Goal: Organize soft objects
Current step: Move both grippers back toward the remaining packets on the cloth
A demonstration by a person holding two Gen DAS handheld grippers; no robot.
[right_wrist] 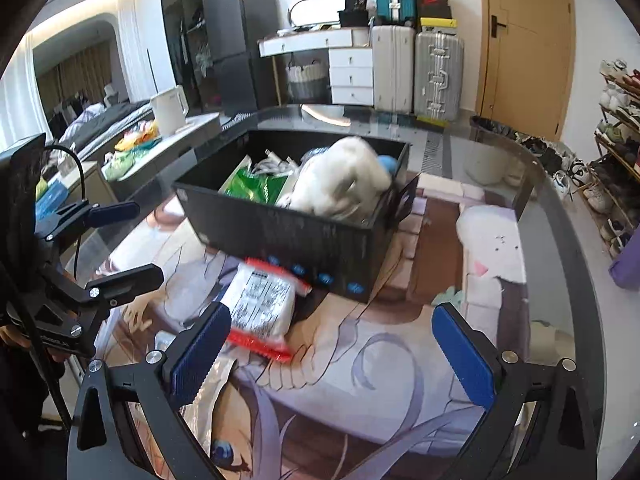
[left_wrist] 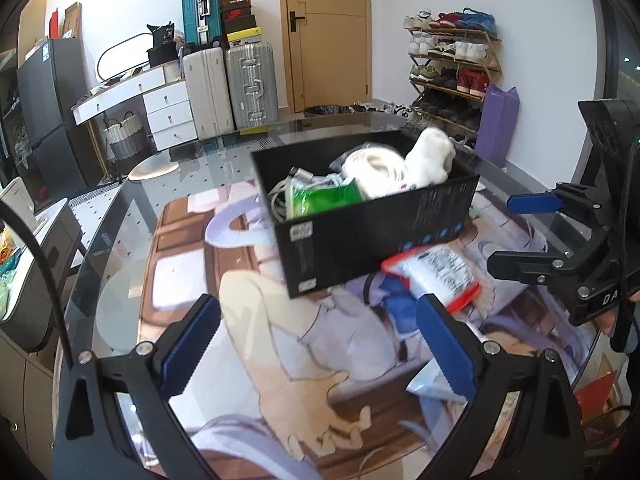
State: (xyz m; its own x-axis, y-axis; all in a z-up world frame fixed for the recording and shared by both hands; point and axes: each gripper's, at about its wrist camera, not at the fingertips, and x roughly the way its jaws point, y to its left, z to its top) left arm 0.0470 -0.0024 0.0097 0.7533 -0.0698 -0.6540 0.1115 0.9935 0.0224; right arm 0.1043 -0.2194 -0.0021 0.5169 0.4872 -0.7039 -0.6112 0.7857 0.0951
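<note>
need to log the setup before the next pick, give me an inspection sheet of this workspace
surface: glass table with an illustrated mat under the glass.
job's things: black box holding a white plush, a green packet and a white bundle; red-edged packet lying on the table beside the box; silvery pouch by the near edge.
clutter: nothing seen apart from these.
grippers: left tongs open, nothing between them; right tongs open, nothing between them.
cables: grey cable coiled in the box; black lead on the left tool.
surroundings: suitcases, white drawers, wooden door, shoe rack.
</note>
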